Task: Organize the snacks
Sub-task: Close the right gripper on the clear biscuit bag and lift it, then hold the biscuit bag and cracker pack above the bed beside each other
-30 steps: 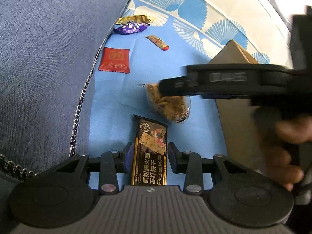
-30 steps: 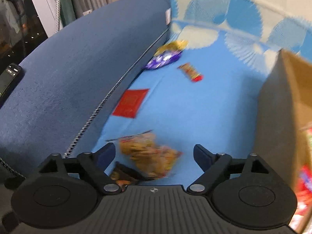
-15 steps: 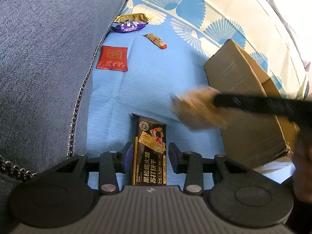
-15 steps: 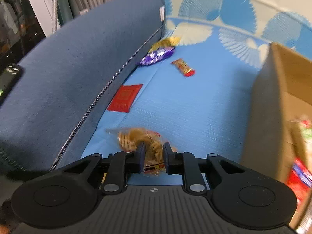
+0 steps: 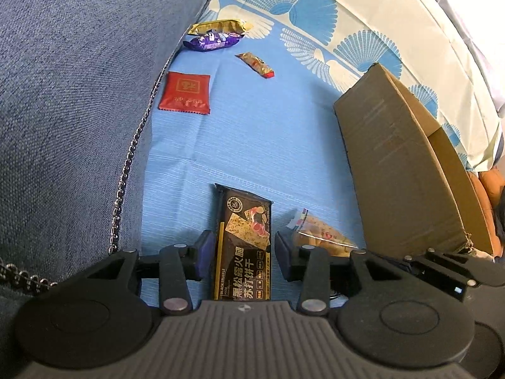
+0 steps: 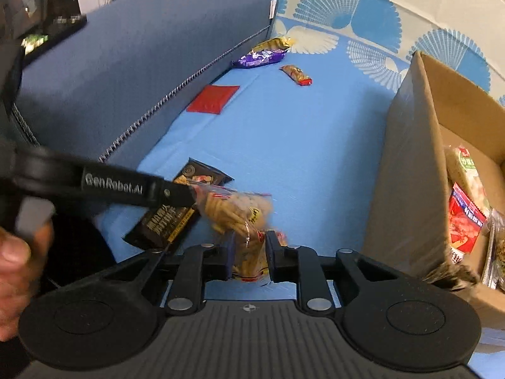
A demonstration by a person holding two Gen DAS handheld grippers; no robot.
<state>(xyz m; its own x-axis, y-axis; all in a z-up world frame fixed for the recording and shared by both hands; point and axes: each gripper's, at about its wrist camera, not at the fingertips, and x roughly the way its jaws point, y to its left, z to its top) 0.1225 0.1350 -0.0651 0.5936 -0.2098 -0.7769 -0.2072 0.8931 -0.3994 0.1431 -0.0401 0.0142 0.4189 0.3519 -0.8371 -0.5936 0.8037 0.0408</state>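
My left gripper (image 5: 242,254) is open, its fingers on either side of a black cracker bar (image 5: 244,246) lying on the blue sheet. My right gripper (image 6: 249,254) is shut on a clear bag of golden crackers (image 6: 240,214), held low beside the bar (image 6: 176,208); the bag also shows in the left wrist view (image 5: 318,233). A cardboard box (image 6: 410,170) stands to the right and holds several snack packs (image 6: 467,208).
A red sachet (image 5: 185,93), a purple pack (image 5: 214,41), a gold pack (image 5: 219,26) and a small red-tipped bar (image 5: 256,64) lie farther ahead on the sheet. A blue sofa cushion (image 5: 69,94) with a metal chain (image 5: 126,170) borders the left.
My right gripper closed on the cracker bag, lifted it toward the box, then came back low beside the black bar. My left gripper stayed around the bar.
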